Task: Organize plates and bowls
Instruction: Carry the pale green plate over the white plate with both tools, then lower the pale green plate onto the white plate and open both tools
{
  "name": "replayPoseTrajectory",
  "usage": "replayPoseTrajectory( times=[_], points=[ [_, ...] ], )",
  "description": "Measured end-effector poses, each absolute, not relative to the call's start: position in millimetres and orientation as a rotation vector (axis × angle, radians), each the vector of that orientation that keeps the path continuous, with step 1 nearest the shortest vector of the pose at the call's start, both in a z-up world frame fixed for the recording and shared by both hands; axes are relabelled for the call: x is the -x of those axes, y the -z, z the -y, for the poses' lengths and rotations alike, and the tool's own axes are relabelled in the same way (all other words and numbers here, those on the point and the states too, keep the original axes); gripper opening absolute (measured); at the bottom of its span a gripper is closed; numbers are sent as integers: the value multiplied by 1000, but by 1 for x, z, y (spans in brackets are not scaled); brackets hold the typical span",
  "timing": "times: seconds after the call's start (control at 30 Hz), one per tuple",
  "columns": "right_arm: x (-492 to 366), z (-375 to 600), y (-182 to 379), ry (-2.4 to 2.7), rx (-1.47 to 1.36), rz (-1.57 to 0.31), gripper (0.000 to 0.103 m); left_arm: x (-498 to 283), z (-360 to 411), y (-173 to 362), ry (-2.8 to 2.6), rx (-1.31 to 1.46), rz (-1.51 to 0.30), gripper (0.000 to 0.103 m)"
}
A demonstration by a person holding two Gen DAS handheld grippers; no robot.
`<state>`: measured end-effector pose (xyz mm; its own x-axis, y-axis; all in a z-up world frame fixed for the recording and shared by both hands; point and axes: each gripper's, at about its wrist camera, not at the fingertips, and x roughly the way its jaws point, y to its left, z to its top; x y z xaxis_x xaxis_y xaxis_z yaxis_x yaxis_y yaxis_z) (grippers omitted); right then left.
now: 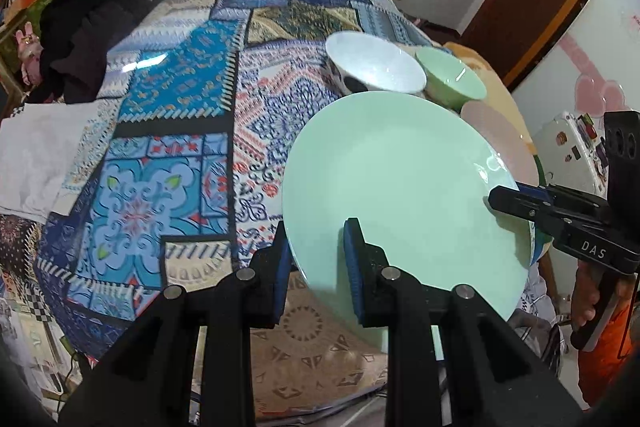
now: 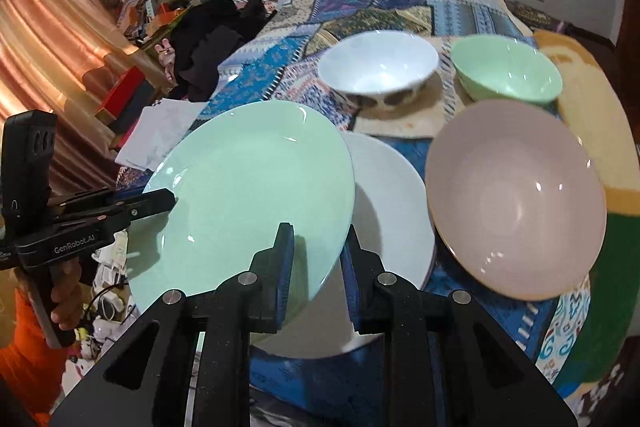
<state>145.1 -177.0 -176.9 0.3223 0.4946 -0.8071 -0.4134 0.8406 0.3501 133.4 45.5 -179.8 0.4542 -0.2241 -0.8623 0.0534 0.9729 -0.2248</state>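
A mint-green plate (image 1: 400, 187) (image 2: 248, 187) hangs tilted above the patchwork-covered table, held at two sides of its rim. My left gripper (image 1: 318, 231) is shut on its near edge, and in the right wrist view it clamps the plate's left rim (image 2: 160, 201). My right gripper (image 2: 319, 233) is shut on the rim too, reaching in from the right in the left wrist view (image 1: 500, 199). Below lie a white plate (image 2: 396, 207) and a pink plate (image 2: 516, 195) (image 1: 496, 131). Behind them stand a white bowl (image 1: 376, 67) (image 2: 378, 67) and a green bowl (image 1: 452, 77) (image 2: 506, 67).
A patchwork cloth (image 1: 176, 115) covers the table. Dark clothes (image 1: 88, 27) (image 2: 212, 43) and a white cloth (image 1: 40, 155) lie at its left side. A curtain (image 2: 48, 67) hangs at the far left. A person's hand in an orange sleeve (image 2: 24, 343) grips the left handle.
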Motion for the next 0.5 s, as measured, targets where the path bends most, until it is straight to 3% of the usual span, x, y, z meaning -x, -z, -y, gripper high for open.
replayPoseTrajectory(
  times=[0.5],
  points=[
    [-146, 187, 206, -556, -117, -1160, 21, -151, -33, 222, 188, 175, -1179, 25]
  ],
)
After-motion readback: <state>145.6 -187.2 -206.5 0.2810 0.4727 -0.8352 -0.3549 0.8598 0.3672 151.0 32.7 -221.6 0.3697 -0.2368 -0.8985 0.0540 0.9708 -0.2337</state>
